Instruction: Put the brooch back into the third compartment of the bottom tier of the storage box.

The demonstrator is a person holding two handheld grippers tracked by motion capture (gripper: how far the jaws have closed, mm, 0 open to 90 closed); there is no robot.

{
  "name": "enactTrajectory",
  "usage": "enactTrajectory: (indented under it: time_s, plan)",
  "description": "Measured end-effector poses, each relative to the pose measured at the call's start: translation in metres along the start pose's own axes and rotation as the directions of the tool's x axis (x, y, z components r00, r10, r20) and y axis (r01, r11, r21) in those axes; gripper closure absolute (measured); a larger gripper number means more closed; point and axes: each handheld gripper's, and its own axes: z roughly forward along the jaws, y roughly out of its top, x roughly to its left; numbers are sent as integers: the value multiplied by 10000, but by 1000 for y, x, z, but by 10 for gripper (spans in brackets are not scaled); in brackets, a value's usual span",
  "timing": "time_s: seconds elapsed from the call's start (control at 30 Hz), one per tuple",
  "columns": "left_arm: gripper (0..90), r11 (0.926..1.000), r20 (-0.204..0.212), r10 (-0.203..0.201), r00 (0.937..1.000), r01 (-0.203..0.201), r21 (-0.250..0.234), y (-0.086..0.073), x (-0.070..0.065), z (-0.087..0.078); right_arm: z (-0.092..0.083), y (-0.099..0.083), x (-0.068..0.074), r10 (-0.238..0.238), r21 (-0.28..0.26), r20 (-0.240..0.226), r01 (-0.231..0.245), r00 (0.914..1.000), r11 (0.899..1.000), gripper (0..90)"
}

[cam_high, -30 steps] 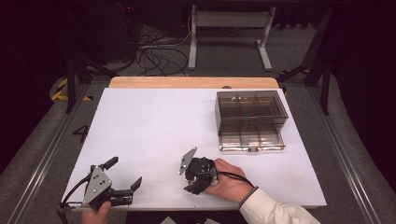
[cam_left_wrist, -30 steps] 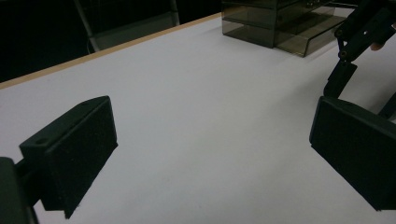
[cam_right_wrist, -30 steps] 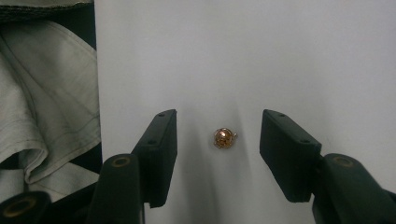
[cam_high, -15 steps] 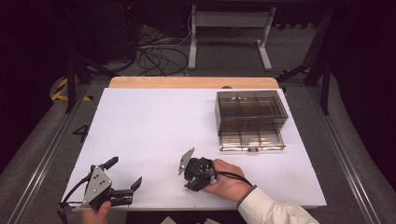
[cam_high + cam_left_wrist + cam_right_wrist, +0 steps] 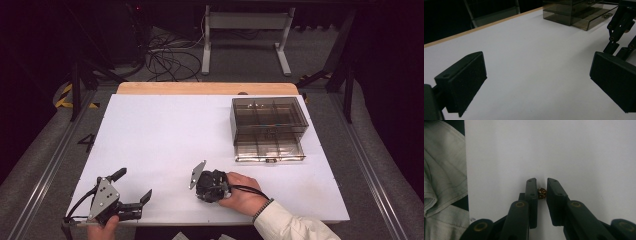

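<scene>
While pinching a small gold bead [image 5: 542, 193] between its just-closed fingers [image 5: 531, 192], right gripper [image 5: 209, 184] low over white desk [image 5: 165, 130], near 6 o'clock edge. Left gripper [image 5: 131, 192] at 8 o'clock, fingers spread, empty. Smoked compartment box [image 5: 269, 127] at 2 o'clock.

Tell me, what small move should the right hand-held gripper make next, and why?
Probably a short, slow lift straight up. The right hand-held gripper has just been closing, and its jaws now pinch a small gold bead low over the white table. The open drawer of the organizer looks like the likely destination, so the bead should leave the table first.
</scene>
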Motion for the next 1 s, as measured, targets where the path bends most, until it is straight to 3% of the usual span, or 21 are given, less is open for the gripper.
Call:
enactTrajectory:
  time_s: [0.27, 0.63, 1.0]
  plan:
    - [16, 10000, -48, 6, 10000, -6, -12, 0, 0, -1, -2, 0, 1, -49, 5, 115, 49, 9999, 10000, 807]
    - [16, 10000, -35, 17, 10000, -17, 8, 0, 0, -1, -20, -5, -2, 257, -907, 393, -220, 9989, 9956, 807]
    - [16, 10000, -37, -16, 10000, 16, 3, 0, 0, -1, -39, -9, -1, 465, -2031, 950, -263, 9944, 9788, 808]
